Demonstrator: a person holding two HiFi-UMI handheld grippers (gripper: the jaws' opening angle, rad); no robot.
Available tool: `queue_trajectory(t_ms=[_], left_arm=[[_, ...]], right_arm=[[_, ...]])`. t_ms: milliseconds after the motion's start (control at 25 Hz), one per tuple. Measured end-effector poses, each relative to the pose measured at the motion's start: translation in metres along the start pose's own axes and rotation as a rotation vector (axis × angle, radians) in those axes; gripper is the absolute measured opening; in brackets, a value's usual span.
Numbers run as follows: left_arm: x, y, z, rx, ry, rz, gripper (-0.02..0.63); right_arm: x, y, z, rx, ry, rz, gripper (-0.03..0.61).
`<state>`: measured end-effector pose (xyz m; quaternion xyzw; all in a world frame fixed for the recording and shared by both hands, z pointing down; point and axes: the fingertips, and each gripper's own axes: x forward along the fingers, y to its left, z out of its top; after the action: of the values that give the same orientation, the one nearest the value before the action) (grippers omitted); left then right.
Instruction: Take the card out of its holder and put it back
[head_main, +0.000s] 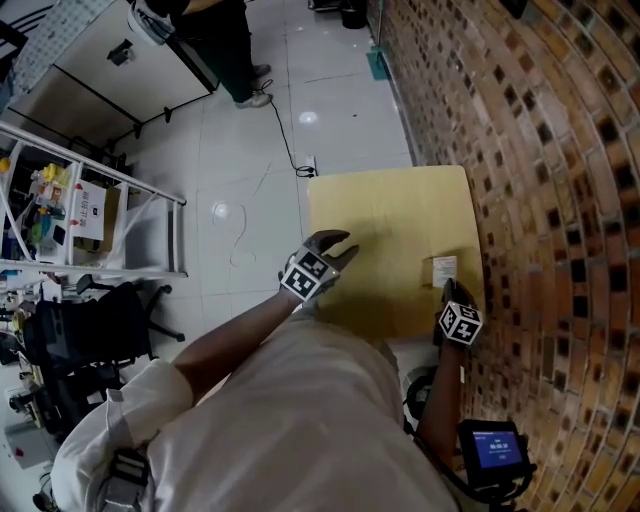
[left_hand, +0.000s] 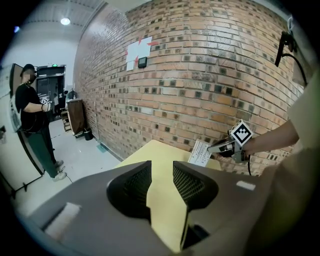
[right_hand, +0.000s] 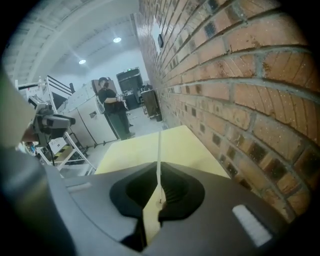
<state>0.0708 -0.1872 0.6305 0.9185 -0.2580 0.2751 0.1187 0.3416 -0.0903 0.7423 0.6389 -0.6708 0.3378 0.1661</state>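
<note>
A white printed card (head_main: 443, 270) stands near the right edge of the yellow table (head_main: 385, 225), close to the brick wall. My right gripper (head_main: 447, 287) is shut on the card's near edge. In the right gripper view the card (right_hand: 159, 150) shows edge-on as a thin white line running out from between the closed jaws of that gripper (right_hand: 159, 186). In the left gripper view the card (left_hand: 201, 153) sticks out from the right gripper (left_hand: 218, 148). My left gripper (head_main: 340, 246) hovers over the table's near left part, open and empty (left_hand: 161, 172). I cannot make out a holder.
The brick wall (head_main: 560, 200) runs along the table's right side. A person (head_main: 228, 45) stands on the tiled floor beyond the table. A metal rack (head_main: 90, 220) and a black chair (head_main: 95, 335) stand at the left. A cable (head_main: 285, 140) trails across the floor.
</note>
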Motion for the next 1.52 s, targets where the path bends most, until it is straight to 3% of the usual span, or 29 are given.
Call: queue_trajectory(t_ms=[600, 1520], left_arm=[[-0.010, 0.013, 0.001, -0.016, -0.010, 0.030, 0.153], [-0.017, 0.016, -0.011, -0.040, 0.011, 0.066, 0.153]], right_arm=[[0.012, 0.002, -0.021, 0.007, 0.038, -0.047, 0.017], [0.049, -0.007, -0.062, 0.031, 0.086, -0.042, 0.015]])
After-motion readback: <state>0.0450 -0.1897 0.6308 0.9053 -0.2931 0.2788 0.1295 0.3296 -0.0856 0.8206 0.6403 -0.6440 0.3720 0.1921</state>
